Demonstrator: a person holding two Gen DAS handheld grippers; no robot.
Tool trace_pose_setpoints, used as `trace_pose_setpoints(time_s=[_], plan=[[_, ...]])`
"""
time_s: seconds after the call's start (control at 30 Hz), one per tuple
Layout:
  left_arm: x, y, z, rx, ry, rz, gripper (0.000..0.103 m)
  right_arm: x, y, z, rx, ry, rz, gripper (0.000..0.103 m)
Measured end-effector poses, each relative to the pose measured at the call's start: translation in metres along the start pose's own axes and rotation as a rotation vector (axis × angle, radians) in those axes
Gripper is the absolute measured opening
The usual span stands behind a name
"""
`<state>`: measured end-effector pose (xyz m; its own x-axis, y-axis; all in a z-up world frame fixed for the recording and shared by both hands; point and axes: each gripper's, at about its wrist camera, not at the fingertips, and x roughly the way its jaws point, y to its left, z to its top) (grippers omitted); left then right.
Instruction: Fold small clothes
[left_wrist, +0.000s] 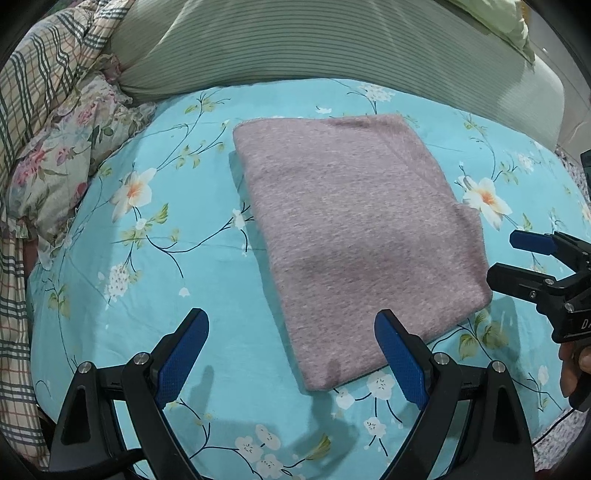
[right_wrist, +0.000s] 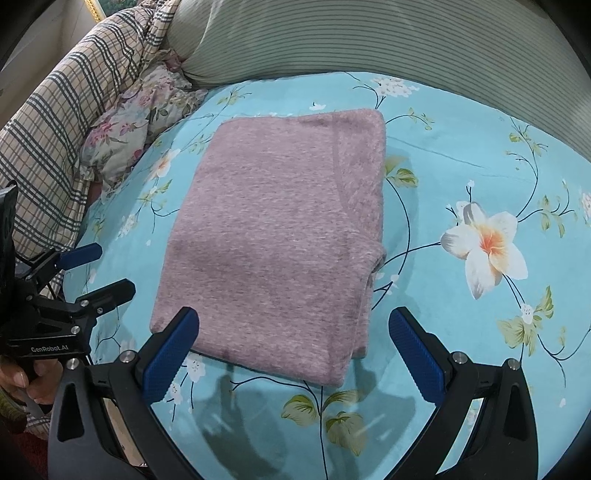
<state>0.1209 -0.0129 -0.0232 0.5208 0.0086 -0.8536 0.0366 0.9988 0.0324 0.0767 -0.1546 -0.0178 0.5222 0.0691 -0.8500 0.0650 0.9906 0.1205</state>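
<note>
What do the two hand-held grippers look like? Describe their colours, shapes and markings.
Each hand-held gripper, left and right, has a black frame with two angled fingers, blue textured pads and silver pivot bolts. White lettering "GenRobot.AI" marks the left one's body. A thin black cable trails below the right one.

One folded mauve garment (left_wrist: 354, 229); two claws, left (left_wrist: 291, 332) and right (right_wrist: 293, 330); one striped pillow (left_wrist: 332, 48)

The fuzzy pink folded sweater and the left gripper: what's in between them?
Nothing but bare turquoise flowered bedsheet lies between the open left gripper and the fuzzy pink folded sweater, as the left wrist view shows.
</note>
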Motion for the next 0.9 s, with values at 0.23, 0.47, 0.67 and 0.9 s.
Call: trace_pose_setpoints(time_s=[0.23,0.47,0.67,0.9], plan=[[-0.0001,-0.0011,-0.0005,0.002,-0.004,0.0,0.092,0.0,0.0012,-0.0002,0.002,0.0,-0.001,0.102],[-0.0001,-0.0029,0.0004,0.005,-0.006,0.001,0.092,-0.0001,0.0041,-0.0001,-0.001,-0.003,0.002,0.102],[-0.0009,-0.0048,0.0027,0.01,-0.011,-0.002,0.092,-0.0007,0.0048,0.0003,0.004,-0.005,0.003,0.102],[-0.0004,-0.0047,0.0047,0.011,-0.013,-0.004,0.092,-0.0002,0.0027,0.0021,0.002,-0.004,0.005,0.102]])
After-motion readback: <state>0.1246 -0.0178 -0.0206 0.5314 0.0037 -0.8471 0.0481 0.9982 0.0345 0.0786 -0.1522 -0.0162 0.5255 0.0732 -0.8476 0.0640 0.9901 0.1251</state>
